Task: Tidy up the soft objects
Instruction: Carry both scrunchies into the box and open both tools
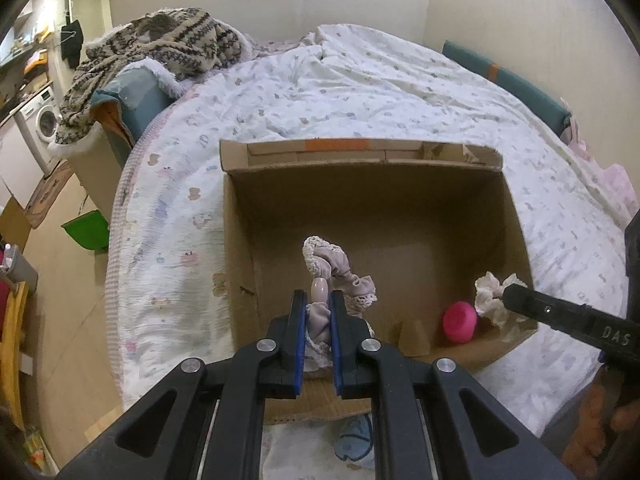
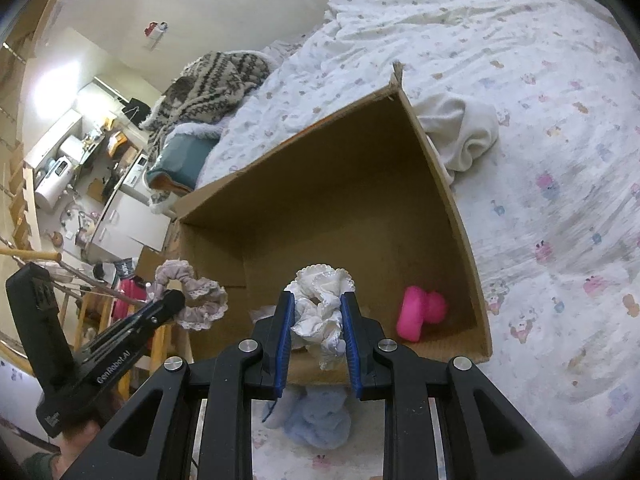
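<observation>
An open cardboard box (image 1: 240,240) (image 2: 448,184) lies on the bed. My left gripper (image 1: 319,298) is shut on a mauve lace-trimmed scrunchie (image 1: 340,272) that hangs over the box's near left side. The right wrist view shows that scrunchie (image 2: 200,296) at the tip of the left gripper (image 2: 172,304). My right gripper (image 2: 318,300) is shut on a white frilly scrunchie (image 2: 320,316) over the box's near edge. The left wrist view has it (image 1: 490,294) at the right gripper's tip (image 1: 510,294). A pink soft object (image 1: 459,321) (image 2: 422,312) lies inside the box's near right corner.
A light blue fluffy item (image 2: 316,420) (image 1: 358,436) lies on the bedspread (image 1: 360,92) below the grippers. A cream cloth (image 2: 460,132) is bunched outside the box's far right corner. A patterned knit blanket (image 1: 160,44) covers the bed's far left corner. Floor and a green bin (image 1: 86,230) lie left.
</observation>
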`<state>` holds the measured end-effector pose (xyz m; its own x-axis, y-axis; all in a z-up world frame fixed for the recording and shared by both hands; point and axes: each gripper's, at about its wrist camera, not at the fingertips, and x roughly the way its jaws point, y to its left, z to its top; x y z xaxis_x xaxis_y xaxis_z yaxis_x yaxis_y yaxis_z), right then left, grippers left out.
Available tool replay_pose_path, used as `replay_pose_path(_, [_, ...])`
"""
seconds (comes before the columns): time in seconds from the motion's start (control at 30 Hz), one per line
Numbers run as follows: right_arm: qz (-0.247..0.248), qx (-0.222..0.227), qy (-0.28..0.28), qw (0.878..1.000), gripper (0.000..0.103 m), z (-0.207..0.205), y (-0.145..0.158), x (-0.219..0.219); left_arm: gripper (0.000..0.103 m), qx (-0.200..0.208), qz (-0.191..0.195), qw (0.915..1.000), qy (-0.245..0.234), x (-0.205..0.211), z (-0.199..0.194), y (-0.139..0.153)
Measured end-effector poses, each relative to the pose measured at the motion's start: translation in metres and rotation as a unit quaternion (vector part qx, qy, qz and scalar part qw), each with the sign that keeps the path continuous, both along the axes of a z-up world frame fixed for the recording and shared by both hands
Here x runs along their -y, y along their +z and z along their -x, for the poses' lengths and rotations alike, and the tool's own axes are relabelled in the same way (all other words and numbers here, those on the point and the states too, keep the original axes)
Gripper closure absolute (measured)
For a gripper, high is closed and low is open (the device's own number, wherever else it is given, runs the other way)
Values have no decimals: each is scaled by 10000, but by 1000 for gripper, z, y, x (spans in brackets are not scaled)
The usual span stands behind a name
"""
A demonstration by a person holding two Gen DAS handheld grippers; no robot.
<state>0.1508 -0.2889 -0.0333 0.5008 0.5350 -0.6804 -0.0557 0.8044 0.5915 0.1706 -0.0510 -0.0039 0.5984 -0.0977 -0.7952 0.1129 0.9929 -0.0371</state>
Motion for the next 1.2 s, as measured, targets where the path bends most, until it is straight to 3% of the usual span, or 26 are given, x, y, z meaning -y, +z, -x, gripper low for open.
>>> replay_pose_path(0.5, [515,-140,89,9985,78,-4,-21,-12,93,-311,202,9992,158,-8,-10,-31])
replay_pose_path(1.2, [815,-212,208,9962,78,-13,-29,-24,92,-360,313,9989,39,0,-7,-33])
